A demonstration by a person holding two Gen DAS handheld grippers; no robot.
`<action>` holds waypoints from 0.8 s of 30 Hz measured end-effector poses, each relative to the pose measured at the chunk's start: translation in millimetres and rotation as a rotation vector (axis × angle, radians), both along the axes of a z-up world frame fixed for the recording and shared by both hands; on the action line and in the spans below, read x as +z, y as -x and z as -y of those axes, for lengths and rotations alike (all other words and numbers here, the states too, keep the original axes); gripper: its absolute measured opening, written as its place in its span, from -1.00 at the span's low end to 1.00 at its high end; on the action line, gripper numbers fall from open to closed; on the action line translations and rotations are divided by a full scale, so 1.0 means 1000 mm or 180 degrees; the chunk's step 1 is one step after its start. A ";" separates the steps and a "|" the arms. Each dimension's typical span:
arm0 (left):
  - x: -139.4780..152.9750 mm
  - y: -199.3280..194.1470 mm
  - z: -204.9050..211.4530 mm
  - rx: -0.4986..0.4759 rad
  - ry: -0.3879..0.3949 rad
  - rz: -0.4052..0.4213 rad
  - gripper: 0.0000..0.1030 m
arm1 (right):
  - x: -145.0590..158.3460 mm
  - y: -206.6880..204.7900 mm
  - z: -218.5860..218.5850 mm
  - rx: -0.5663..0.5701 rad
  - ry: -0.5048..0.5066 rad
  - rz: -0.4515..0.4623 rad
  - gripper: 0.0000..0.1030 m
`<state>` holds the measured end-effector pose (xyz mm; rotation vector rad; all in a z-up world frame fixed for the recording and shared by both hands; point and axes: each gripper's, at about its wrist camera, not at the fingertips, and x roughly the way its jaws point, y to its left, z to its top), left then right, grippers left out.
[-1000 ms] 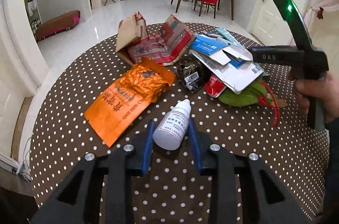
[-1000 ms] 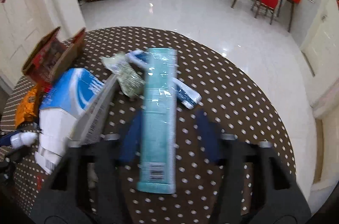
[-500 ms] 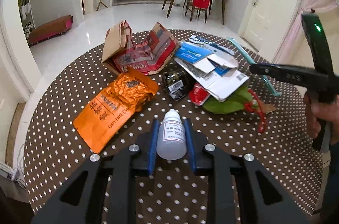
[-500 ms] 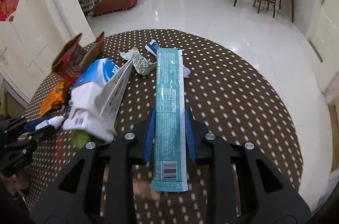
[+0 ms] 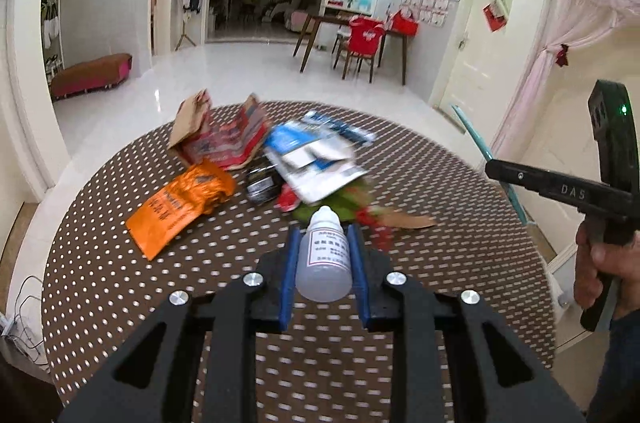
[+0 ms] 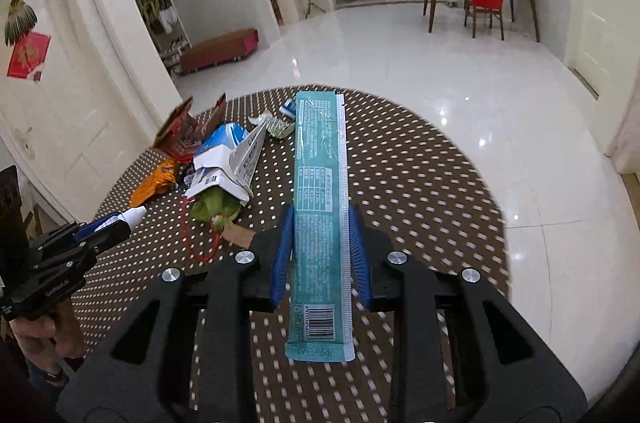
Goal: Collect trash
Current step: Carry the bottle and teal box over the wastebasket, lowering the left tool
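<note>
My left gripper (image 5: pixel 323 239) is shut on a small white plastic bottle (image 5: pixel 325 259) and holds it above the dotted brown round table (image 5: pixel 120 287). My right gripper (image 6: pixel 320 223) is shut on a long teal wrapper (image 6: pixel 320 207) and holds it above the table. The bottle also shows at the left of the right wrist view (image 6: pixel 134 214). Trash lies on the table: an orange foil bag (image 5: pixel 180 203), a torn red carton (image 5: pixel 228 139), a blue and white box (image 5: pixel 316 159) and a green wrapper (image 6: pixel 214 205).
A crumpled wrapper (image 6: pixel 276 125) and a small blue and white tube (image 6: pixel 287 109) lie at the table's far side. White tiled floor surrounds the table. A wooden dining table with a red chair (image 5: pixel 362 43) stands far back. A low bench (image 5: pixel 90 75) stands at the left wall.
Both grippers have risen and tilted up with their loads, so more of the room shows. The left closed on the bottle and the right on the teal wrapper during the last second.
</note>
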<state>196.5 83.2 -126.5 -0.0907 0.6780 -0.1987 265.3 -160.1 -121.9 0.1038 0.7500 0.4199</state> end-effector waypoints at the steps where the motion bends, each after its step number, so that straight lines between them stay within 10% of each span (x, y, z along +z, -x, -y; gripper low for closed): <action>1: 0.005 0.004 0.007 -0.0015 0.0002 0.0036 -0.54 | 0.004 0.006 0.006 -0.0019 -0.0020 0.0028 -0.47; 24: 0.047 0.040 0.175 -0.0738 0.0179 0.0352 -0.54 | 0.048 0.115 0.155 -0.0703 -0.0344 0.0444 -0.47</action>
